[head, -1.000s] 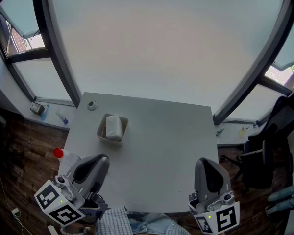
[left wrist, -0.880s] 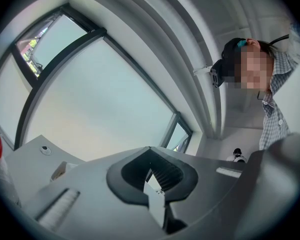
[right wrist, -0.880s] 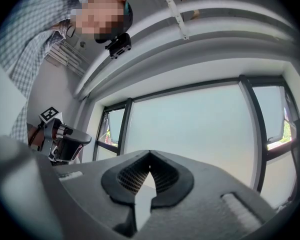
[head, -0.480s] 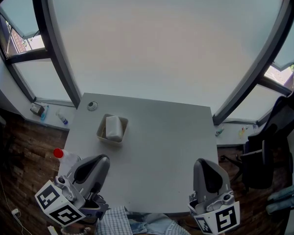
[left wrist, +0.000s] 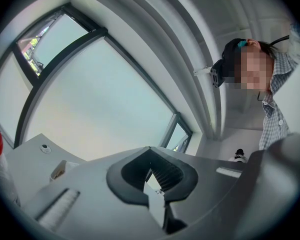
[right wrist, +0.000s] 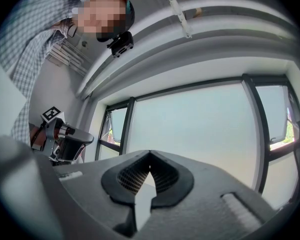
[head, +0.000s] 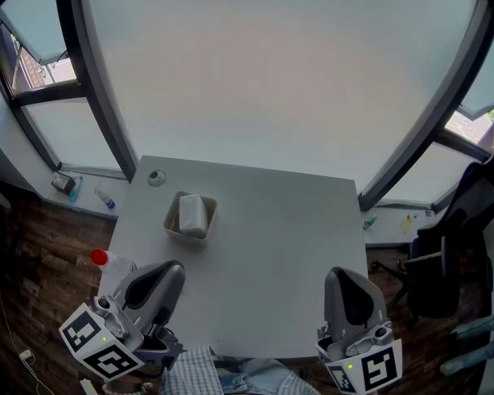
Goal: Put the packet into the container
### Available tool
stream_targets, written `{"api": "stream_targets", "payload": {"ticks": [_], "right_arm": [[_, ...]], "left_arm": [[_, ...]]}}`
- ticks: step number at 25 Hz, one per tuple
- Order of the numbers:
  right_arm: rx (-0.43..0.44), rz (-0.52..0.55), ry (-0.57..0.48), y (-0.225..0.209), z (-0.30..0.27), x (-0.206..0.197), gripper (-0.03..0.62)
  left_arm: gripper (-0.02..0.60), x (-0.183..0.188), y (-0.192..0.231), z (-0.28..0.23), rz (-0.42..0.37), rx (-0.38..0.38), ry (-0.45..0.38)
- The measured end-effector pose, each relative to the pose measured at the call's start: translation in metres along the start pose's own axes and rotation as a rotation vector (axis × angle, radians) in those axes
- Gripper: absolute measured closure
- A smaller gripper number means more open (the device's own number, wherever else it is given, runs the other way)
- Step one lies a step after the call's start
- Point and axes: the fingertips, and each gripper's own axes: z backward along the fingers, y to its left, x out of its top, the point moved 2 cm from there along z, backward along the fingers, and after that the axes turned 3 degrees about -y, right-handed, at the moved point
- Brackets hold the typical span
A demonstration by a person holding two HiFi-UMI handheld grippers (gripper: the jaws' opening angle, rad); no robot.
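Observation:
The white packet [head: 192, 213] lies inside the small open container [head: 171, 220] on the far left part of the white table [head: 272, 229]. My left gripper [head: 166, 268] is held at the table's near left corner, well short of the container, with its jaws shut and nothing between them [left wrist: 150, 150]. My right gripper [head: 346, 275] sits at the near right edge, also shut and empty [right wrist: 150, 154]. Both point upward, away from the tabletop. The container's edge [left wrist: 59, 170] shows low in the left gripper view.
A red-capped bottle [head: 100, 258] stands at the table's left edge beside my left gripper. A round grommet [head: 156, 177] sits at the far left corner. A dark office chair [head: 453, 245] stands to the right. Large windows lie behind the table.

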Motion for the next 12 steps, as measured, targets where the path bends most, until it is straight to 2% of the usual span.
{"api": "stream_targets", "payload": {"ticks": [12], "right_arm": [[0.002, 0.003, 0.01, 0.0021, -0.0009, -0.0051, 0.594]], "left_arm": [[0.578, -0.0024, 0.0034, -0.0002, 0.003, 0.002, 0.006]]}}
